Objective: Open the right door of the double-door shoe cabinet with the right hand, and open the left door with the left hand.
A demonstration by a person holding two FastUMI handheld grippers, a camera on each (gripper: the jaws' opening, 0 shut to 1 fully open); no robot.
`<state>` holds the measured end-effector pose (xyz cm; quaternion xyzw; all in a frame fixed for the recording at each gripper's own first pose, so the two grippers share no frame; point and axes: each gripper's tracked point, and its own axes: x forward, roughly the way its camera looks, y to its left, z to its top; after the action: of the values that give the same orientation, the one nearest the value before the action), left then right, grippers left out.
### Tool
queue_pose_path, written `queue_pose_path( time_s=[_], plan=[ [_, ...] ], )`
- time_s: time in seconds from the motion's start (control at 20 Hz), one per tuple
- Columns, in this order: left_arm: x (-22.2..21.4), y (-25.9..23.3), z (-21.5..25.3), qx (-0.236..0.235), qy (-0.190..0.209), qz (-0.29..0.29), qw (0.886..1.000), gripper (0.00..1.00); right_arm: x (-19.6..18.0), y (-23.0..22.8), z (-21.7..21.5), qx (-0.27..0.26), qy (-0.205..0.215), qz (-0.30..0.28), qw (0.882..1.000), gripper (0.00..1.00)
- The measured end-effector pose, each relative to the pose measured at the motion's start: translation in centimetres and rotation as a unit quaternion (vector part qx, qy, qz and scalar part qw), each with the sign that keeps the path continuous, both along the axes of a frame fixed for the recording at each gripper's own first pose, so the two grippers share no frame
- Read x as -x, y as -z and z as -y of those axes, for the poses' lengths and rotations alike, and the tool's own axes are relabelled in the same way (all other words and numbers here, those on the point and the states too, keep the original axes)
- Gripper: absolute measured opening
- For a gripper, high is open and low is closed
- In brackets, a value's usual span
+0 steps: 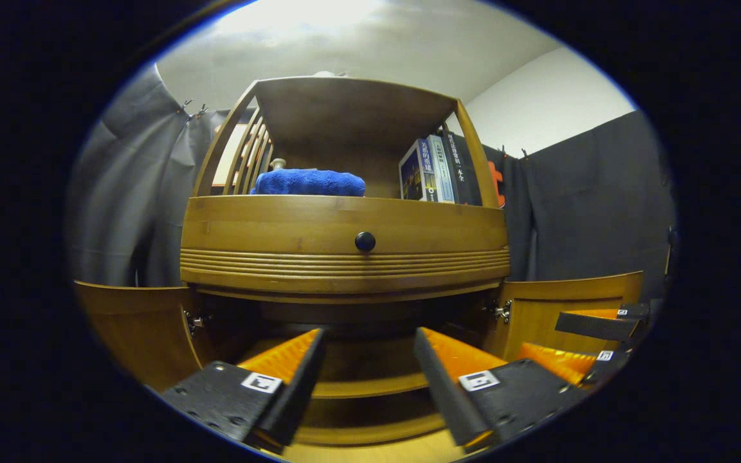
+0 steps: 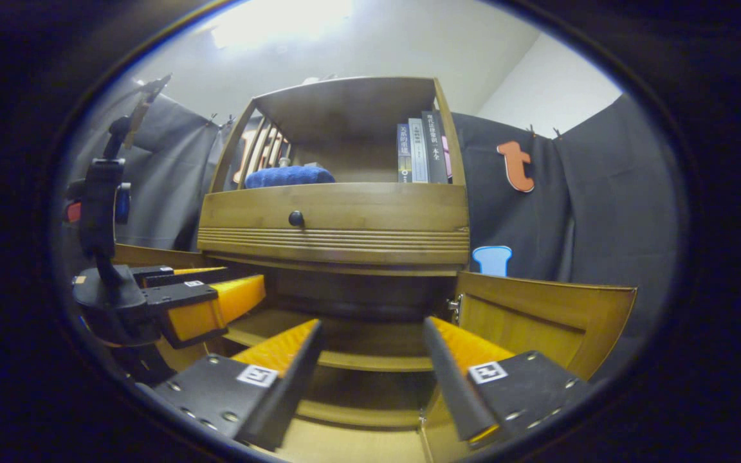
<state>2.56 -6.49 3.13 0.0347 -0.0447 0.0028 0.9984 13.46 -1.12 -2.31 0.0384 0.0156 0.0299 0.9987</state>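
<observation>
Straight ahead of you stands the shoe cabinet (image 1: 345,251), warm honey-coloured wood with a ribbed drawer front and a dark round knob (image 1: 365,242). Both lower doors are swung wide: the left door (image 1: 139,325) stands out to one side, the right door (image 2: 544,318) to the other, baring the slatted shelves (image 2: 370,363) inside. Your left gripper (image 1: 367,370) and right gripper (image 2: 370,373) both have their fingers spread wide, gripping nothing.

Glossy wooden cabinet (image 1: 345,231) (towel (image 1: 309,182) plush)
</observation>
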Motion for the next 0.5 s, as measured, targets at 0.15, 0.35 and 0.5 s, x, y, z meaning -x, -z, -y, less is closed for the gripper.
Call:
queue_pose_path(
  time_s=[0.15,0.35,0.5],
  plan=[
    [-0.5,0.1,-0.3,0.003,0.000,0.003,1.000,0.92,0.4,-0.5,0.4,-0.002,0.013,0.004,1.000,0.97],
    [-1.0,0.5,-0.4,0.007,0.006,-0.001,1.000,0.92,0.1,-0.4,0.7,-0.004,0.023,0.004,1.000,0.99],
    [-1.3,0.7,-0.3,0.010,0.012,-0.003,1.000,0.92,0.2,-0.2,0.8,-0.001,0.025,0.003,1.000,0.99]
  ],
)
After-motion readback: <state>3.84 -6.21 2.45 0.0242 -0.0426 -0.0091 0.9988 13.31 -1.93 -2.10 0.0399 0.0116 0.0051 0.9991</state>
